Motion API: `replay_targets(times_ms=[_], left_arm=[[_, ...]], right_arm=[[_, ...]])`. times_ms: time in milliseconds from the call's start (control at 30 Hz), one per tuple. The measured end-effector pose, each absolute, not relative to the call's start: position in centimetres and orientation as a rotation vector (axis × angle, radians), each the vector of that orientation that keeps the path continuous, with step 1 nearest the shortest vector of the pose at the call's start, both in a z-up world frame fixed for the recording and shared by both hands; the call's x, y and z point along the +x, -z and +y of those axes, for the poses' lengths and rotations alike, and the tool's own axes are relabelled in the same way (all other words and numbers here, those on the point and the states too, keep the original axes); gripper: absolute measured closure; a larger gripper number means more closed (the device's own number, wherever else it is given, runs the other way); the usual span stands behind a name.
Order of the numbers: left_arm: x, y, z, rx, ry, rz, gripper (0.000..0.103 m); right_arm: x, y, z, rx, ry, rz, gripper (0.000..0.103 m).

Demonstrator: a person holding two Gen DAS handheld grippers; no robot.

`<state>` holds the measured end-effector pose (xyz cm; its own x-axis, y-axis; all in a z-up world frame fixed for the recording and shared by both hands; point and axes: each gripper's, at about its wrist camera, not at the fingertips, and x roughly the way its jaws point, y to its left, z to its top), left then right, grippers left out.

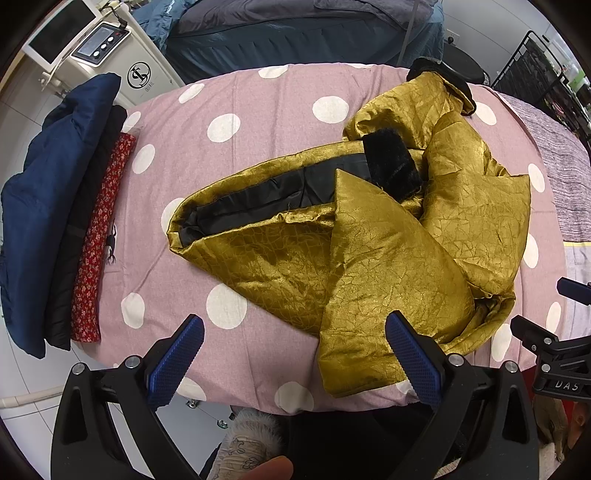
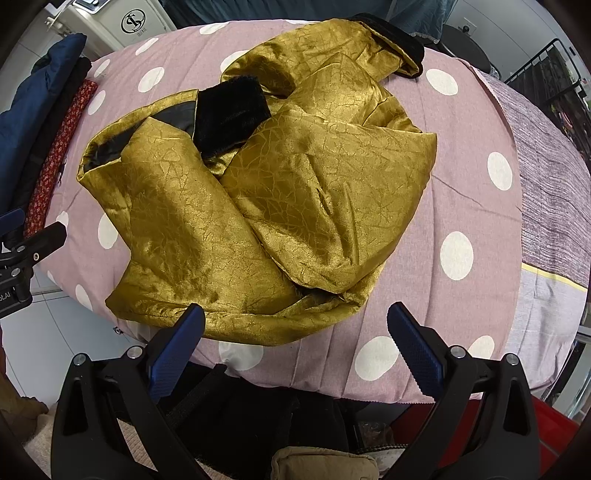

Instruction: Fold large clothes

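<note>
A shiny gold padded jacket (image 1: 373, 236) with black lining and a black fur cuff (image 1: 393, 162) lies crumpled on the pink polka-dot table cover (image 1: 236, 155). It also shows in the right wrist view (image 2: 288, 184). My left gripper (image 1: 295, 332) is open and empty at the table's near edge, its right finger just over the jacket's near hem. My right gripper (image 2: 295, 325) is open and empty above the near edge, its left finger by the jacket's lower hem. The right gripper's body shows at the far right of the left wrist view (image 1: 554, 343).
A stack of folded clothes, blue (image 1: 51, 206), black and red floral (image 1: 99, 236), lies along the table's left edge. A white machine (image 1: 110, 48) stands behind it. A dark bed (image 1: 295, 33) is beyond the table, a black rack (image 1: 543, 70) at the back right.
</note>
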<state>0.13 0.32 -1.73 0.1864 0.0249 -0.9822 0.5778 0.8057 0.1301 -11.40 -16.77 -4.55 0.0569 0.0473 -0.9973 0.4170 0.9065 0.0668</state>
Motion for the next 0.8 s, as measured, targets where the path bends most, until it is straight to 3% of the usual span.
replay_targets(times_ms=[800], left_arm=[[-0.28, 1.94, 0.37, 0.553, 0.419, 1.348, 0.006]], right_arm=[[-11.37, 4.63, -16.79, 0.383, 0.29, 1.499, 0.006]])
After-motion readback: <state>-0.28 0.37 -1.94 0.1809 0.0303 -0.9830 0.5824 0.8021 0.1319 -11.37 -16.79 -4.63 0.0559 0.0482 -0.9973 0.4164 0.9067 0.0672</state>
